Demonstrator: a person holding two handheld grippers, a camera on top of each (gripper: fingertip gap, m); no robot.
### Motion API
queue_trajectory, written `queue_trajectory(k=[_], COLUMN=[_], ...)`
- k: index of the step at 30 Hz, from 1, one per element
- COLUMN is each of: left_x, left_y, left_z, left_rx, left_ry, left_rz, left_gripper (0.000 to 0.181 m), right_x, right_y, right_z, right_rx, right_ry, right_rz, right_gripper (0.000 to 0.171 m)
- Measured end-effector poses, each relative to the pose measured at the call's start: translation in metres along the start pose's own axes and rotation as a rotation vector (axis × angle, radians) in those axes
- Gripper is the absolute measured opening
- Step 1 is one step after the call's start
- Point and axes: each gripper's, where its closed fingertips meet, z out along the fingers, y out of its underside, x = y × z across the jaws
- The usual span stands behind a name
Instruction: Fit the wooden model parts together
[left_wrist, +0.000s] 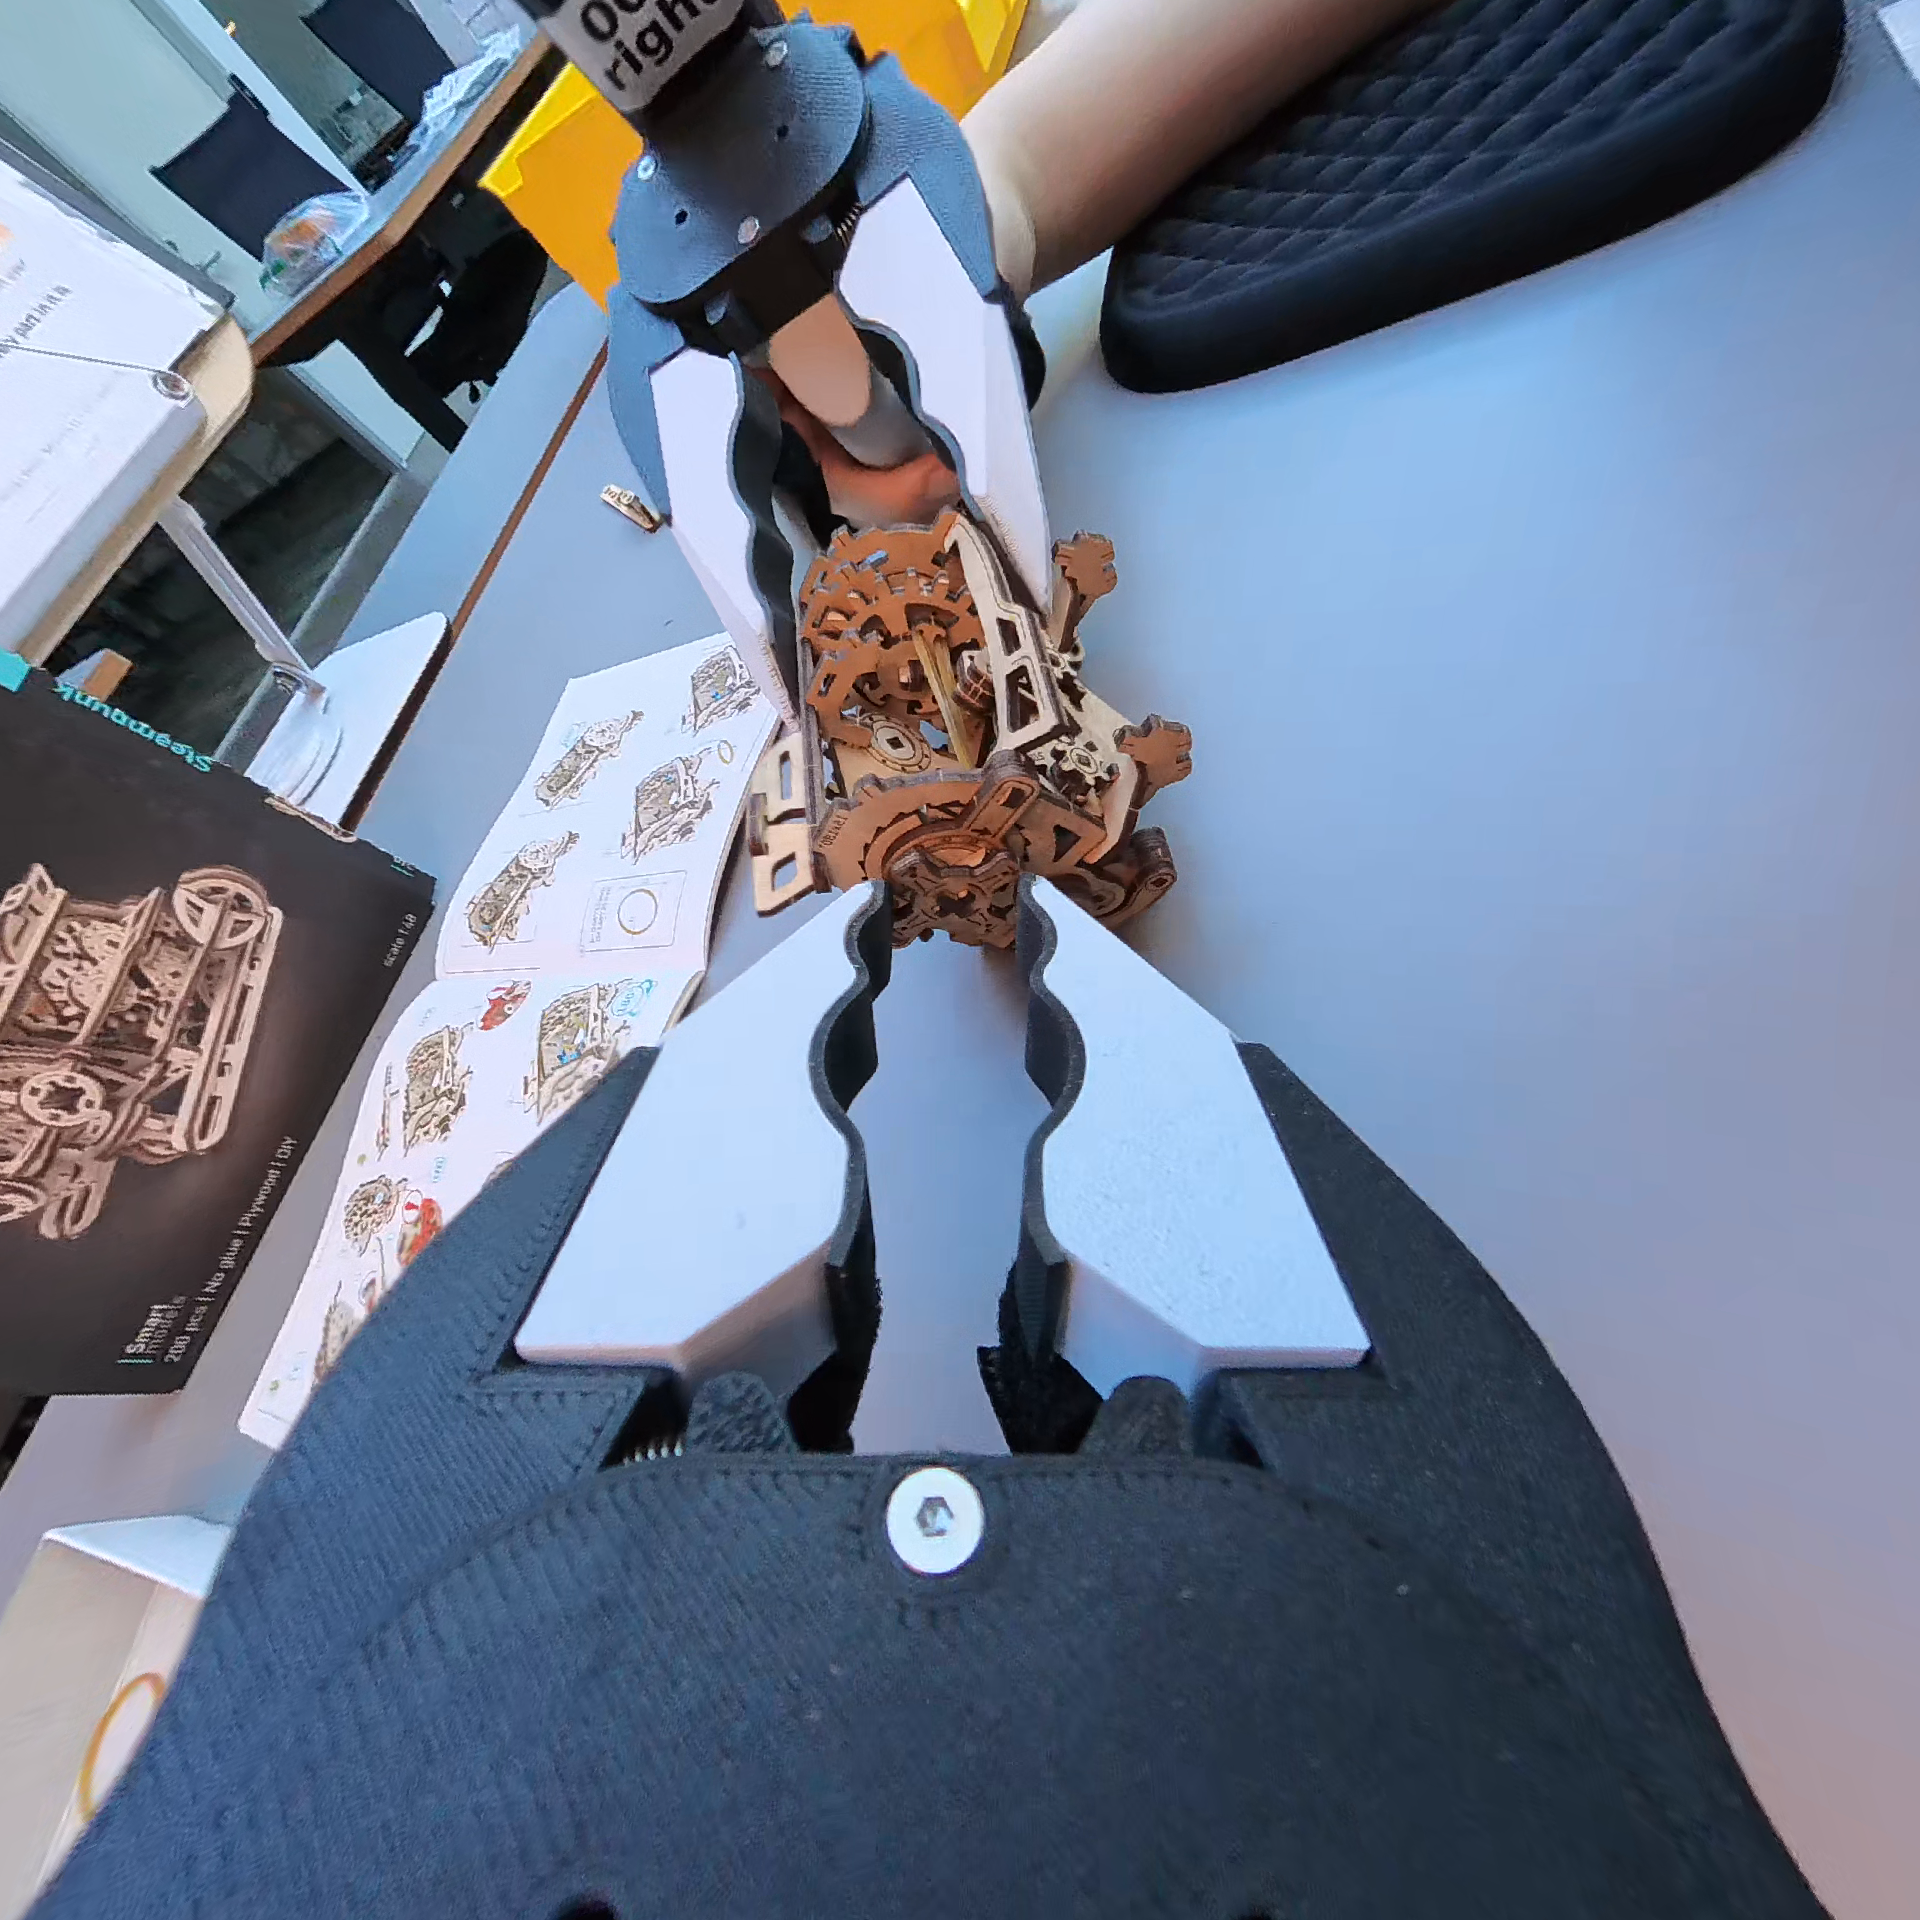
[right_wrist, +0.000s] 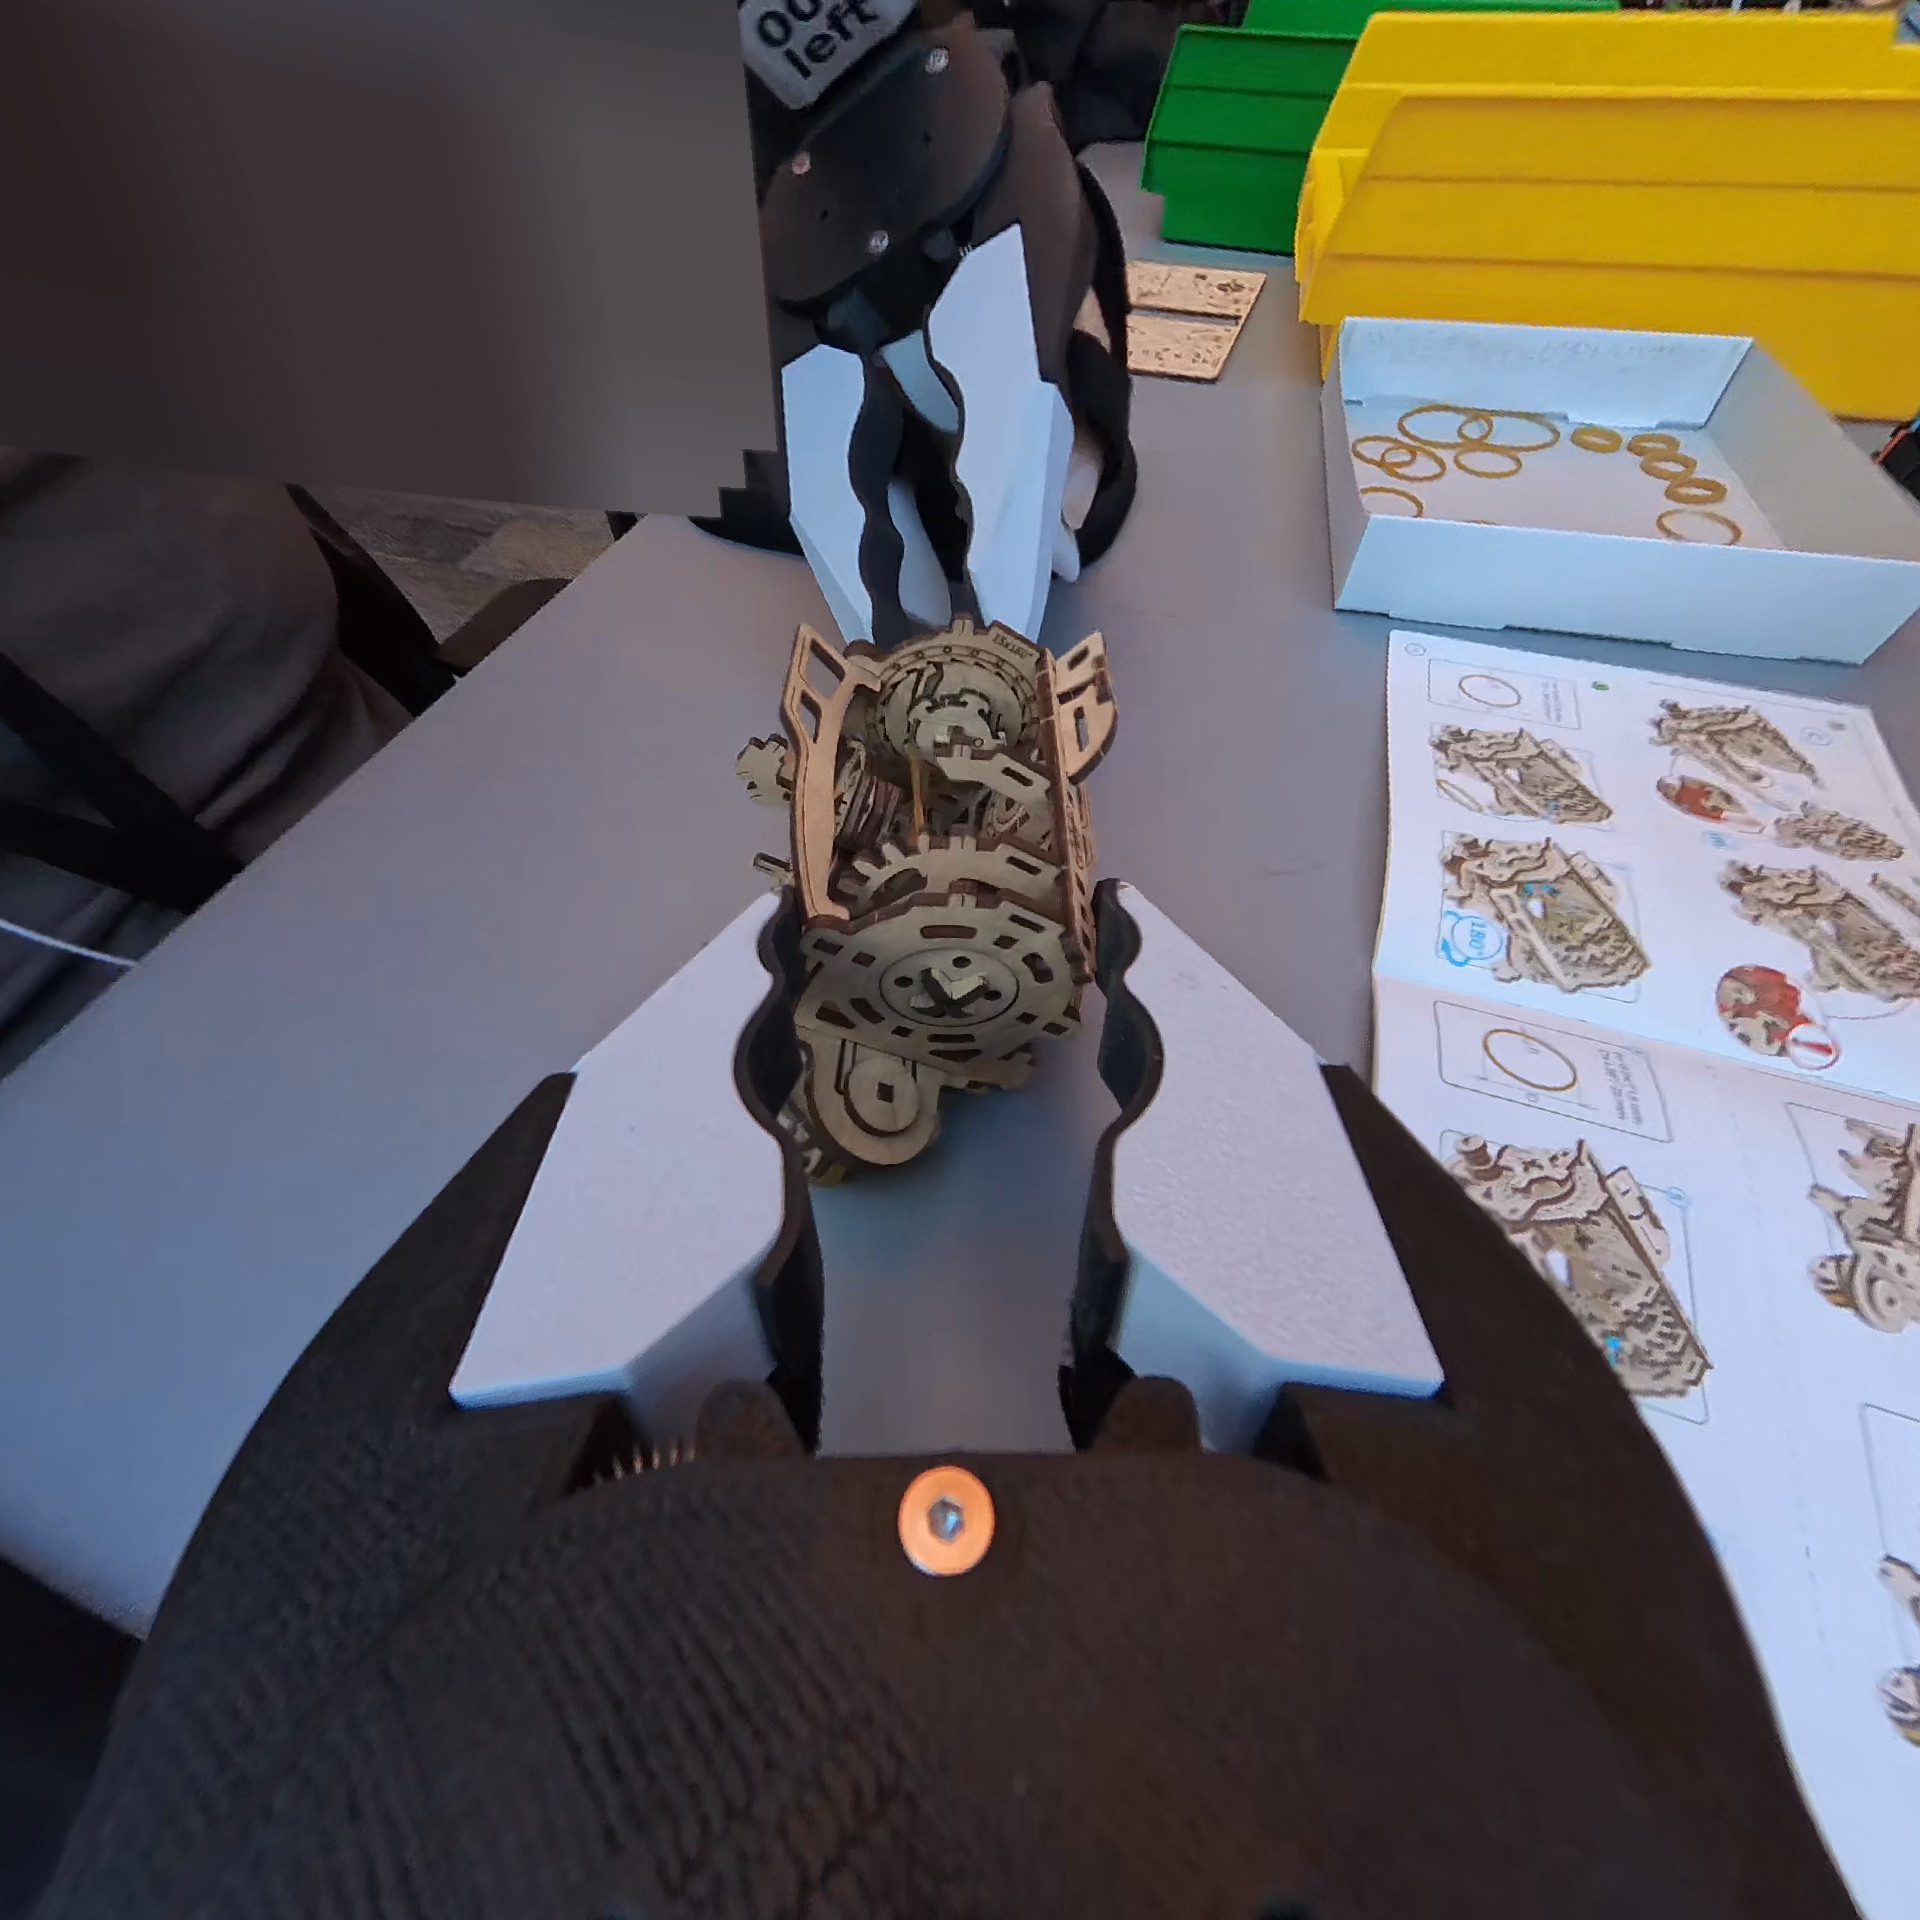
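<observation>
Closest to the lens, the left tongs (left_wrist: 951, 914) pinch the round hub at one end of the wooden model (left_wrist: 961, 727), their tips closed on it. Doing this step well means keeping that hub steady and pressing straight along the model's length, so no thin gear tooth snaps. Beyond, the model stands on the grey counter (left_wrist: 1507, 831), held between both tools. At its far end the right tongs (left_wrist: 894, 582) straddle the frame; in the right wrist view their fingers flank the octagonal end plate (right_wrist: 940, 987), the left-hand one touching and the other just beside, so a firm clamp cannot be confirmed. Farther left lies the instruction booklet (left_wrist: 613, 810).
</observation>
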Motion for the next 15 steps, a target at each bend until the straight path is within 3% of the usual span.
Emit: queue_trajectory(k=[15], left_x=[0.0018], left_y=[-0.0007], left_z=[-0.0014], left_rx=[0.009], left_ry=[0.021], left_rz=[-0.022], left_gripper=[0.02], right_x=[-0.0034], right_y=[0.0], right_z=[0.0007], right_rx=[-0.018], right_ry=[0.036], right_rz=[-0.085], right_gripper=[0.054])
